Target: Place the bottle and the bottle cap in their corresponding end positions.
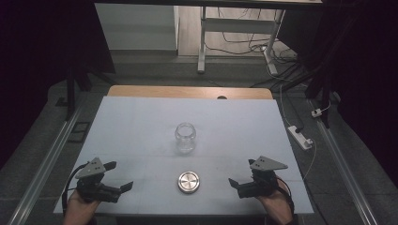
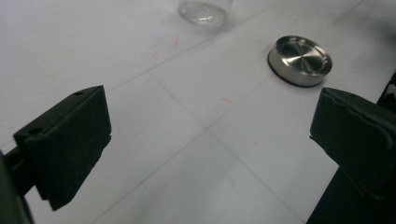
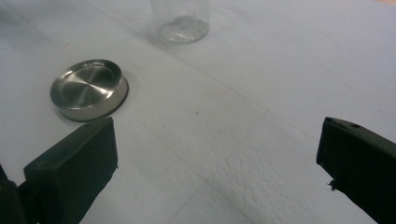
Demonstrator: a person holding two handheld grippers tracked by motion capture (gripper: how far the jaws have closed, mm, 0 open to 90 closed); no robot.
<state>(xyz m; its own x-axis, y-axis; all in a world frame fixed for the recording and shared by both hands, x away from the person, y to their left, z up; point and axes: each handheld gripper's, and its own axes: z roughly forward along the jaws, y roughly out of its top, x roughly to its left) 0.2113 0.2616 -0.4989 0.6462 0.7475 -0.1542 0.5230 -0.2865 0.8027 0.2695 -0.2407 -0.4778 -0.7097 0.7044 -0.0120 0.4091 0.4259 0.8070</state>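
Item: metal lid [image 1: 188, 182], round, brushed steel, lying flat on the white counter [image 1: 141, 126] at lower centre of the high view, between the two grippers and touching neither. In the left gripper view it sat at upper right [image 2: 300, 60]; in the right gripper view, at left of centre [image 3: 89, 89].

Companion item: glass jar [image 1: 185, 137], clear, upright, mouth uncovered, at the centre of the high view, above the lid and well apart from it. Base visible at the top edge of both gripper views [image 2: 204, 11] [image 3: 181, 21].

Left gripper [image 1: 116, 176]: lower left of the high view, fingers spread wide, holding nothing, pointed toward the lid.

Right gripper [image 1: 242, 177]: lower right, fingers likewise parted and empty, also facing the lid.

Progress, as judged: capping the jar appeared not yet begun. Lid ungrasped, jar unsteadied. Remaining: take up the lid, hold the jar, seat the lid on its mouth.
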